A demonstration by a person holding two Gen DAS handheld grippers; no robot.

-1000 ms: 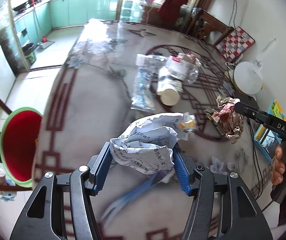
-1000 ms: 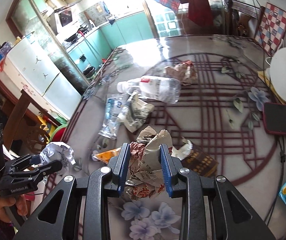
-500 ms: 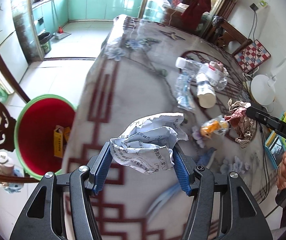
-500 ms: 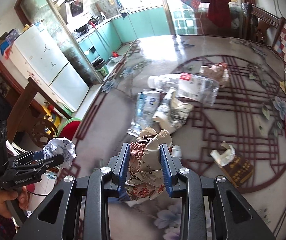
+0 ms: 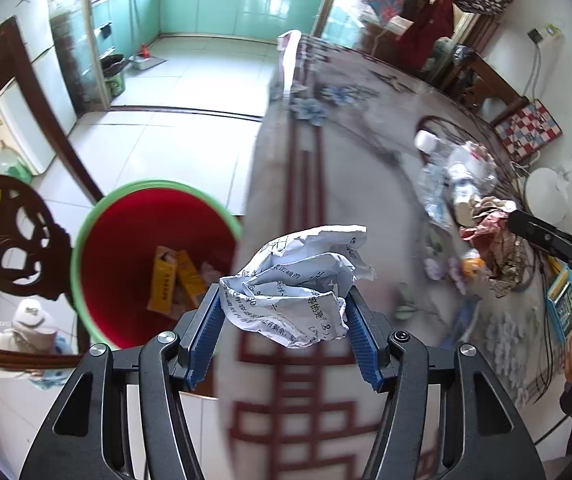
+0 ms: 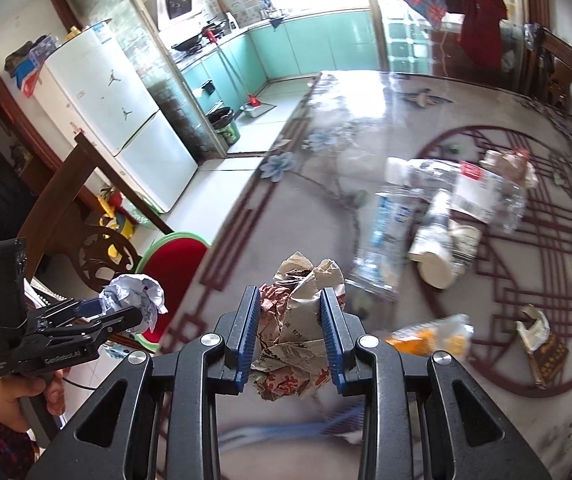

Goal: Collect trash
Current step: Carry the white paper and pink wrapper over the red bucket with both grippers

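Note:
My left gripper is shut on a crumpled white printed paper and holds it above the table's left edge, just right of a red bin with a green rim on the floor. The bin holds yellow packets. My right gripper is shut on a crumpled brown and red paper wad above the table. The left gripper with its white paper shows at the left of the right wrist view, over the bin. Crushed plastic bottles, a paper cup and an orange wrapper lie on the table.
A carved dark wooden chair stands beside the bin. A brown packet lies at the table's right. A white fridge and teal kitchen cabinets stand beyond the table. A white fan sits at the far right.
Both grippers have moved left toward the table's edge with their paper wads. The red bin now sits much closer, just left of my left gripper.

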